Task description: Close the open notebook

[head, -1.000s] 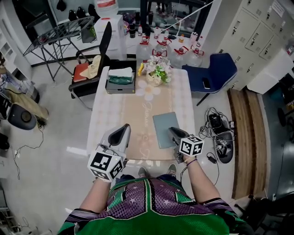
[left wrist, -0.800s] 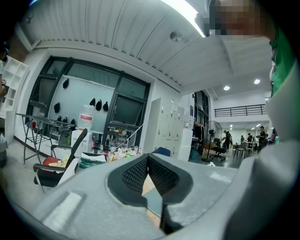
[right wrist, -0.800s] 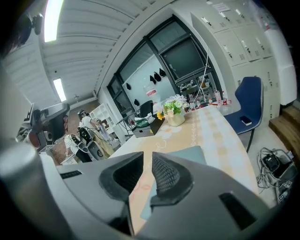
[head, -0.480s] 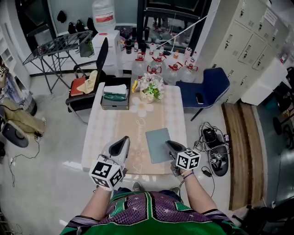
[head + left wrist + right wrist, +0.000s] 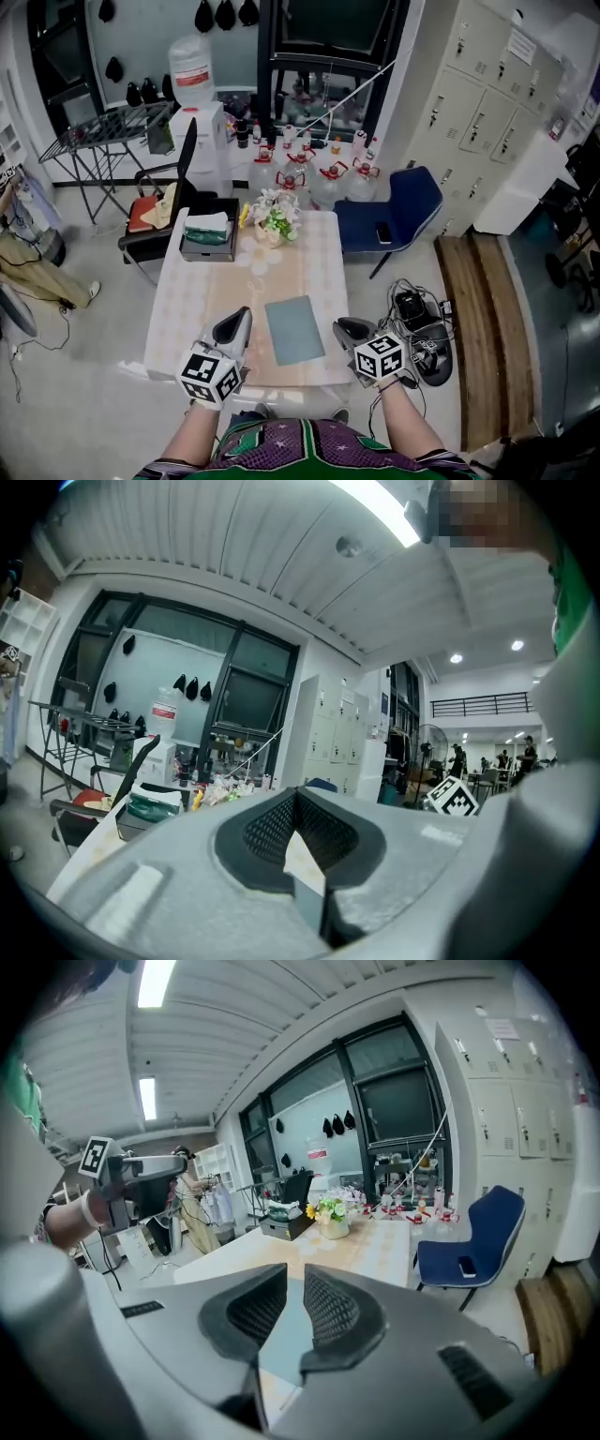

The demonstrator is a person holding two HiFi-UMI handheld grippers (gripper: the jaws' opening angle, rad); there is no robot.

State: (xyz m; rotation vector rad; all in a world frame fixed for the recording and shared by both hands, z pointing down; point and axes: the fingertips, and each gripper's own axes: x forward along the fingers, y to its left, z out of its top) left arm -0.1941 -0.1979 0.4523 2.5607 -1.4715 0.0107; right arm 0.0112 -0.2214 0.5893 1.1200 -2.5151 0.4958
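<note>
- Notebook (image 5: 295,329) is lying shut, grey-blue cover up, on the beige runner in the lower middle of the head view, close to the near edge of the table (image 5: 178,300).
- Left gripper (image 5: 240,315) is hanging over the near part of the table, just left of the notebook and clear of it. In its own view the jaws are meeting at the tips, with nothing lying between them.
- Right gripper (image 5: 339,326) is hovering at the table's near right corner, just right of the notebook and not touching it. In its own view the jaws are standing a narrow slit apart, gripping nothing; only the surface below is showing through the slit.
- Both hands are reaching in from the bottom edge of the frame, each gripper's marker cube facing the head camera.
- Vase of flowers (image 5: 274,220) is standing at the far end of the table, in the upper middle of the frame.
- Black tray (image 5: 208,246) holding green and white cloth is sitting just left of the vase.
- Blue chair (image 5: 389,217) is standing to the right of the table's far end, with a dark phone-like item lying on its seat.
- Water jugs (image 5: 298,173) are crowding the floor beyond the table.
- Cables (image 5: 412,314) are lying on the floor right of the table.
</note>
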